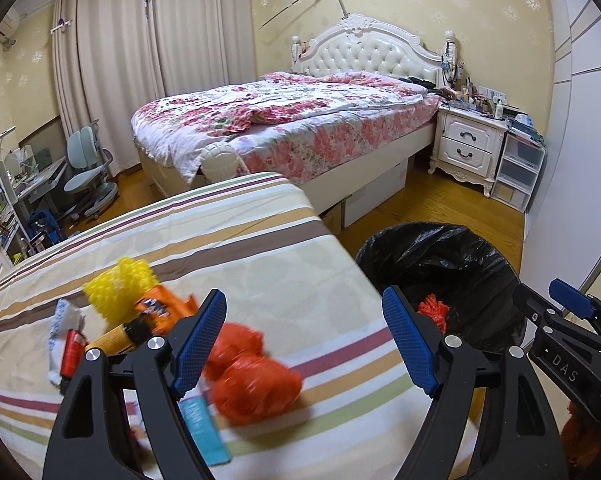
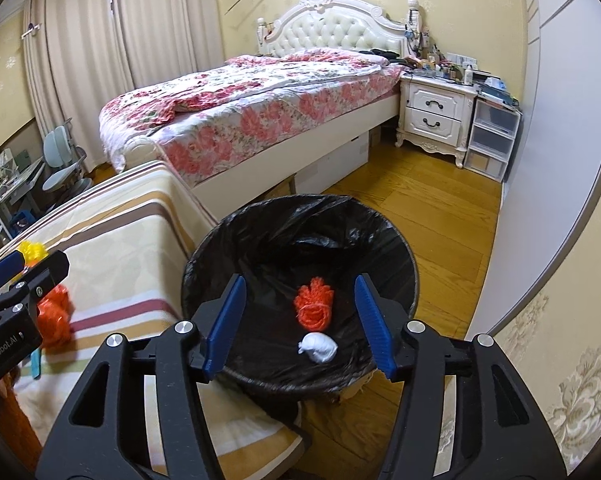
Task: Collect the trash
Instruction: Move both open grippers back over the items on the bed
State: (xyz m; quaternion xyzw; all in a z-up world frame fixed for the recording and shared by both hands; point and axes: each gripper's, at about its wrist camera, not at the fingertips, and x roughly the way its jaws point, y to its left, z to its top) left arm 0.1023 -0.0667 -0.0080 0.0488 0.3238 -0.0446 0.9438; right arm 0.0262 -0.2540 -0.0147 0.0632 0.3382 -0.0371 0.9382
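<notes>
My left gripper [image 1: 306, 340] is open and empty above the striped cloth surface [image 1: 260, 240]. An orange mesh bundle [image 1: 252, 376] lies just below its left finger. Further left lie a yellow foam net [image 1: 118, 288], an orange wrapper [image 1: 162, 306], a red tube [image 1: 70, 352] and a blue packet [image 1: 204, 428]. My right gripper [image 2: 300, 320] is open and empty over the black-lined trash bin [image 2: 204, 264]. Inside the bin lie an orange mesh clump [image 2: 314, 306] and a white crumpled wad [image 2: 318, 347].
The bin [image 1: 480, 248] stands on the wooden floor [image 2: 440, 220] right of the striped surface. A floral bed [image 1: 280, 120], a white nightstand [image 1: 468, 144] and plastic drawers [image 1: 518, 172] are behind. A desk chair [image 1: 88, 176] is at the far left.
</notes>
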